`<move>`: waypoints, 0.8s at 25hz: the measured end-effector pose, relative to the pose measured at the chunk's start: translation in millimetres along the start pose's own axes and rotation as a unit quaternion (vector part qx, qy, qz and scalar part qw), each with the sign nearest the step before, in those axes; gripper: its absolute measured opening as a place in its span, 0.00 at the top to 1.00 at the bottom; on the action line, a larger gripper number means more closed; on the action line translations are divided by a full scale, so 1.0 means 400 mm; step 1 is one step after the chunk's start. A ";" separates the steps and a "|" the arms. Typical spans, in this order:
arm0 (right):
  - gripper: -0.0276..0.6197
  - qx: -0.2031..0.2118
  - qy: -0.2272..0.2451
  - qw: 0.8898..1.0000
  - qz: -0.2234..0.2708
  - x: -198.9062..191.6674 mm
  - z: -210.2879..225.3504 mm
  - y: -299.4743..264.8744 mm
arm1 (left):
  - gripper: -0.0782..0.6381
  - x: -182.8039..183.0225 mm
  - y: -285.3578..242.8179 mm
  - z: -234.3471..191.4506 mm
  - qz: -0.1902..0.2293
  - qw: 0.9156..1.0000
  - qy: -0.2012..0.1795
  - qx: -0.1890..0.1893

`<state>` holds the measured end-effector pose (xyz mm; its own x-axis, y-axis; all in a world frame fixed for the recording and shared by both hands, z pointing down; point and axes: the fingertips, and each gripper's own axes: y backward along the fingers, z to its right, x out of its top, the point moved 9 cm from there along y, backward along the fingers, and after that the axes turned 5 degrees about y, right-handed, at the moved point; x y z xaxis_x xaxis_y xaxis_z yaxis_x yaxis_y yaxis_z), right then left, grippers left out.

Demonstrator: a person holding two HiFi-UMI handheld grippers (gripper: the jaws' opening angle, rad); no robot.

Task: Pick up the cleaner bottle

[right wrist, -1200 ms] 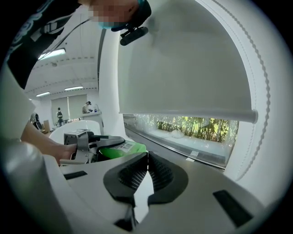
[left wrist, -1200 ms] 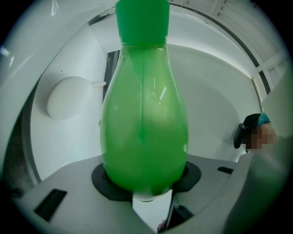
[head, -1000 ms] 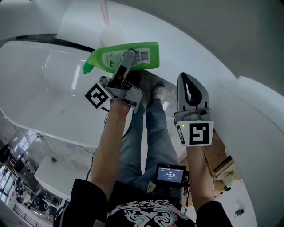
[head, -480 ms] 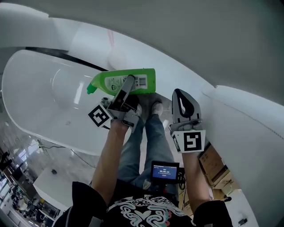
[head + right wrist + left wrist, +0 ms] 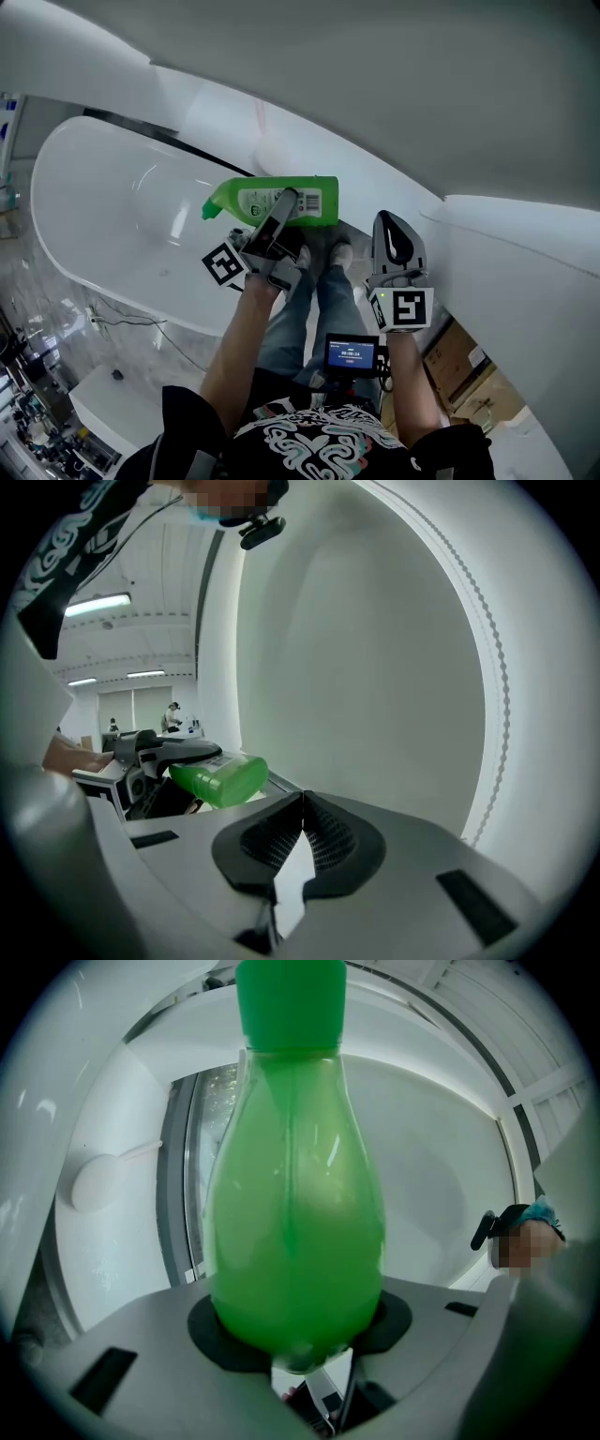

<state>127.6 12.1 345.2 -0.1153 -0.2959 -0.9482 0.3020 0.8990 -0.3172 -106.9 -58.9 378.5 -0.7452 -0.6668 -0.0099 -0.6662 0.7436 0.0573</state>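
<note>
The green cleaner bottle [image 5: 275, 201] lies on its side in the air above the bathtub rim, label up and cap pointing left. My left gripper [image 5: 285, 208] is shut on its body. In the left gripper view the bottle [image 5: 295, 1222] fills the middle, green cap [image 5: 289, 1002] at the top, and the pads [image 5: 211, 1321] press its lower sides. My right gripper [image 5: 395, 236] hangs to the right of the bottle, apart from it, shut with nothing in it. Its pads [image 5: 323, 841] meet in the right gripper view, where the bottle [image 5: 220, 778] shows at the left.
A white bathtub [image 5: 103, 202] lies below at the left. A white round brush with a pink handle [image 5: 270, 150] rests on the ledge behind it. A curved white wall [image 5: 525, 272] stands at the right. The person's legs, shoes [image 5: 339, 255] and a small screen [image 5: 350, 354] are below.
Both grippers have risen, and the bottle has gone up with the left one. The bathtub and floor now look farther below. Neither gripper's jaws have changed.
</note>
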 end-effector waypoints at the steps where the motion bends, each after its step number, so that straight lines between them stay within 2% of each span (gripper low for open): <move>1: 0.92 0.001 0.001 1.000 0.002 0.020 -0.007 0.004 | 0.62 0.004 0.007 0.023 0.000 1.000 0.000 -0.001; 6: 0.92 -0.002 -0.003 1.000 0.015 0.115 -0.037 0.035 | 0.62 0.010 0.057 0.129 0.005 1.000 0.007 0.003; 10: 0.92 -0.011 -0.003 1.000 0.021 0.200 -0.041 0.077 | 0.62 -0.001 0.082 0.217 -0.005 1.000 -0.001 0.017; 16: 0.92 -0.009 0.006 1.000 0.017 0.192 -0.023 0.062 | 0.62 -0.004 0.062 0.210 -0.017 0.999 0.004 0.030; 20: 0.92 -0.016 0.013 1.000 0.018 0.219 -0.028 0.080 | 0.62 -0.003 0.058 0.251 -0.020 0.999 0.011 0.024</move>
<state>116.4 18.5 252.2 -0.1300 -0.2558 -0.9580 0.2766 0.9184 -0.2828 -124.5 -35.6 279.6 -0.7180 -0.6959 0.0113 -0.6958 0.7181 0.0101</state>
